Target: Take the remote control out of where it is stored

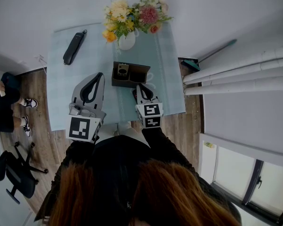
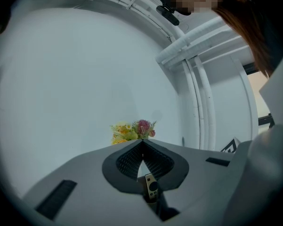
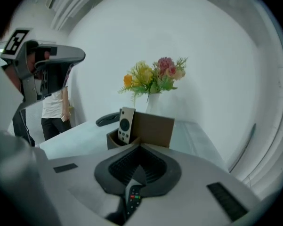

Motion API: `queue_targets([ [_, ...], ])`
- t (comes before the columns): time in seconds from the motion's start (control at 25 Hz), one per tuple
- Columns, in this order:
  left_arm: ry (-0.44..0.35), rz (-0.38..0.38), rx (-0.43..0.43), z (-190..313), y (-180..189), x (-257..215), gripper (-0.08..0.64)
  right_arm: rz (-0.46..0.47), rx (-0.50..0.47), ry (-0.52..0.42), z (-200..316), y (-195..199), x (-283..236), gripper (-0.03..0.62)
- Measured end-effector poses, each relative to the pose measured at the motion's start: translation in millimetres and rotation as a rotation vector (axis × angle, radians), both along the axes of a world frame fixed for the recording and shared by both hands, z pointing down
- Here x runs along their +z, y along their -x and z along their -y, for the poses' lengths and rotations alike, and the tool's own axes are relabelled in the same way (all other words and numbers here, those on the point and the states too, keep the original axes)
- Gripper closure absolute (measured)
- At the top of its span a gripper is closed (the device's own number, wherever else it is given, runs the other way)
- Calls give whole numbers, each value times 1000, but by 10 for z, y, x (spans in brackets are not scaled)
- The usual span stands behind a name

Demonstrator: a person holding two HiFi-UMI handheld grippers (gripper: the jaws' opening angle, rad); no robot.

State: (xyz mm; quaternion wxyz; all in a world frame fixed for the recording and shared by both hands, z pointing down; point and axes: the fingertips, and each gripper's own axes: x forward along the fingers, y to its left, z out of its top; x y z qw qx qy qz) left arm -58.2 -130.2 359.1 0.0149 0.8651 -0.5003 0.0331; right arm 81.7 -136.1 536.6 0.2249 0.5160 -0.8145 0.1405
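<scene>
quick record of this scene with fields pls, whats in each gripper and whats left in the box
left gripper: jaws shut on a gold remote
right gripper: jaws shut on a black remote, clear of the box
box: one pale remote standing in it
table: also holds a vase of flowers and a dark case
</scene>
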Motion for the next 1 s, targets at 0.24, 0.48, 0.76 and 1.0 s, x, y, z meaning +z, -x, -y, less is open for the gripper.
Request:
queue_targets([
  [0.24,0,-5,7,2,-27,-11,555,57,31,-194,103,-15,-629,577],
  [0.48,2,-6,8,0,-31,2,555,107,39,-283,120,-3,-1001,577],
  [0.76,-3,-12,4,-6,-17,-16,555,151,28,-389,53,8,-1461,577],
  [1.0,-46,-26,9,-24,-24,-97,555,183,8,-441,-20,21,-1688,577],
])
